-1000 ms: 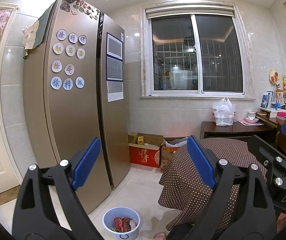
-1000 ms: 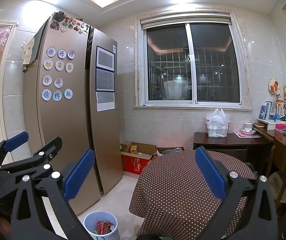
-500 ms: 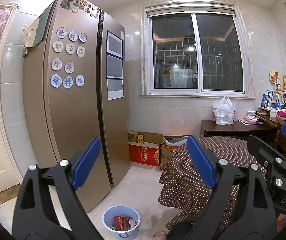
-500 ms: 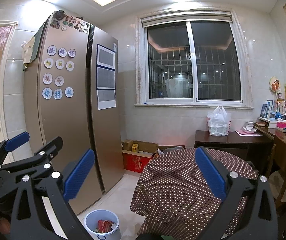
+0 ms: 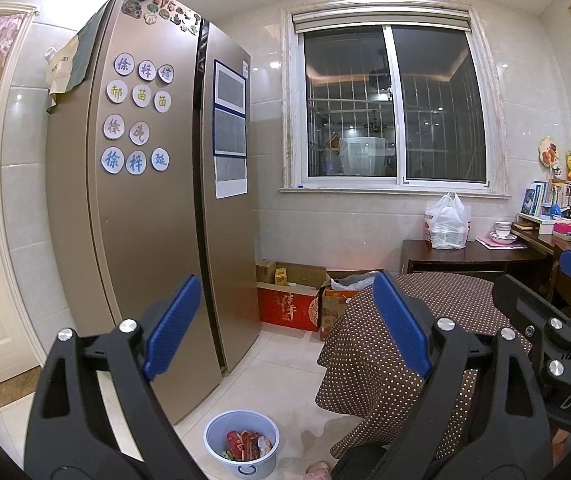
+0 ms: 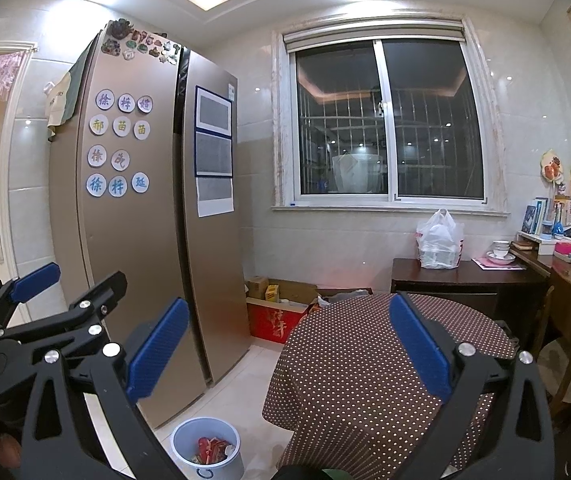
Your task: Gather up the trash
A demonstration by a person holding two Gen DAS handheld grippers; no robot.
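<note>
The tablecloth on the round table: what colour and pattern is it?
The tablecloth is dark brown with small white dots, clearest in the right wrist view.

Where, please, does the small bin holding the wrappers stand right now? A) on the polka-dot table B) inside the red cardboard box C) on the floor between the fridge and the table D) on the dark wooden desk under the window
C: the pale blue bin sits on the tiled floor, with the fridge to its left and the polka-dot table to its right.

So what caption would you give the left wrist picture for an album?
Open left hand-held gripper facing the fridge, above a blue bin holding wrappers beside the polka-dot table.
</note>
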